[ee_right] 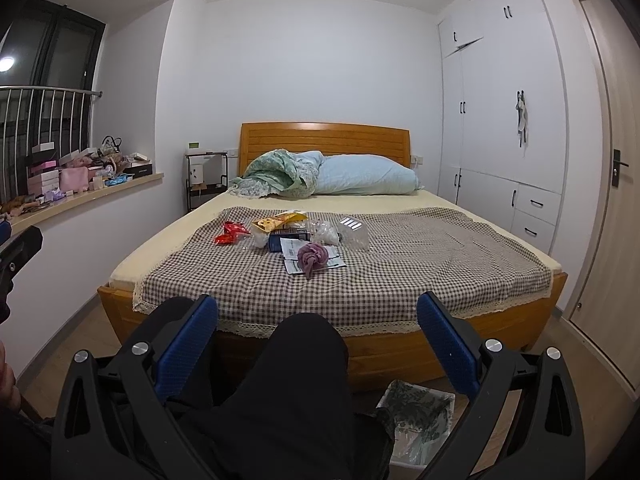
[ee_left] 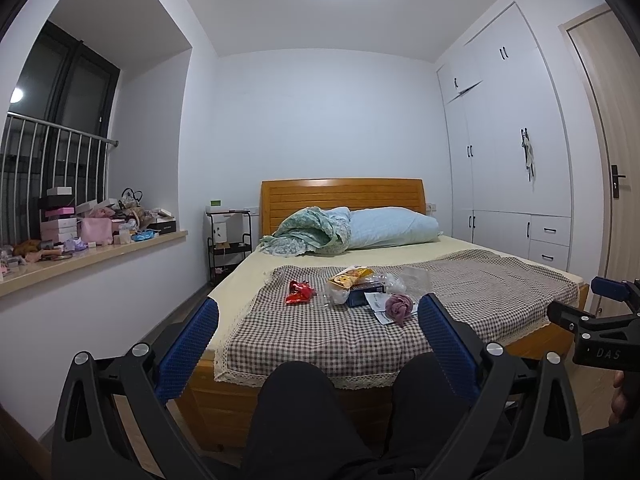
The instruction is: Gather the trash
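Left wrist view looks across a wooden bed [ee_left: 532, 340] from its foot, with the left tool [ee_left: 318, 320] held wide open, its blue pads spread apart and nothing between them. Right wrist view shows the right tool [ee_right: 317, 320] open and empty in the same way, low over the person's dark-clothed knees [ee_right: 296, 380].

All the trash lies in a loose cluster on the checkered cloth [ee_right: 420, 256] covering the near half of the bed, well apart from both tools. A crumpled red wrapper [ee_right: 231, 233] sits at the left of the cluster. Just right of it lies a yellow snack bag [ee_right: 276, 221], partly over clear plastic. A dark blue box [ee_right: 289, 238] lies beside that, touching a white paper slip [ee_right: 294, 260]. A balled mauve cloth [ee_right: 313, 256] rests on the slip. Clear plastic packaging [ee_right: 354, 232] lies at the right end.

On the floor by the bed's near right corner stands a bin [ee_right: 416, 420] lined with clear plastic, just beside the person's leg. A rumpled green quilt [ee_right: 276, 178] and a pale blue pillow [ee_right: 368, 176] lie against the headboard.
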Demonstrator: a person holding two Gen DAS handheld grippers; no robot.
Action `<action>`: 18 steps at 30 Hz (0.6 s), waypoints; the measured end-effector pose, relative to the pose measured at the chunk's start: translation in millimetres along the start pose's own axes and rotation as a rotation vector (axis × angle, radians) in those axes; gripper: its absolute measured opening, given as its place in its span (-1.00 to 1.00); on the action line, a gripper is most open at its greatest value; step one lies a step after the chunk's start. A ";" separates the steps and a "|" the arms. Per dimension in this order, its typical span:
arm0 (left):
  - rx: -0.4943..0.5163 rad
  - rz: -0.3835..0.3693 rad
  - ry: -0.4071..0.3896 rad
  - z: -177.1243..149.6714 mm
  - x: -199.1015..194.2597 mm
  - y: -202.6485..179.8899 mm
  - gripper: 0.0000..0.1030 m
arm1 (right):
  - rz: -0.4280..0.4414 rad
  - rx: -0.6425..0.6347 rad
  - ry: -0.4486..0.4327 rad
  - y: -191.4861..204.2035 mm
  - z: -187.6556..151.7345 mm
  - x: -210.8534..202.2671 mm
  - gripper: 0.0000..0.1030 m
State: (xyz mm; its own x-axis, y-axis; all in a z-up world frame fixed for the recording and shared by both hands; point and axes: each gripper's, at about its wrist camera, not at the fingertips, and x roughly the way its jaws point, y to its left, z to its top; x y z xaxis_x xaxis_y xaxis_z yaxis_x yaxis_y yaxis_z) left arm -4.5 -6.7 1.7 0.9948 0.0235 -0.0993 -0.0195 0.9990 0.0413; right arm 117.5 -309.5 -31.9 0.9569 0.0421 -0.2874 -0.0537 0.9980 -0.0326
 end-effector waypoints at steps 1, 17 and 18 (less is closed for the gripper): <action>0.002 0.002 0.000 -0.5 0.2 -0.2 0.88 | 0.000 0.000 0.002 0.0 0.0 0.3 0.84; 0.007 0.004 -0.004 -3.3 1.4 -1.6 0.88 | 0.000 0.000 0.011 0.8 1.6 0.5 0.84; 0.006 0.004 -0.004 -3.6 1.5 -1.8 0.88 | 0.000 -0.001 0.011 0.9 1.8 0.2 0.84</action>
State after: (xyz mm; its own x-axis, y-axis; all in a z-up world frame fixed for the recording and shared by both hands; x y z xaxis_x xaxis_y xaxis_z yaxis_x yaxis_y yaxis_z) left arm -3.4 -8.3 -2.1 0.9951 0.0273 -0.0950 -0.0228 0.9986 0.0481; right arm 118.1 -308.5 -30.3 0.9538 0.0417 -0.2975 -0.0539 0.9980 -0.0331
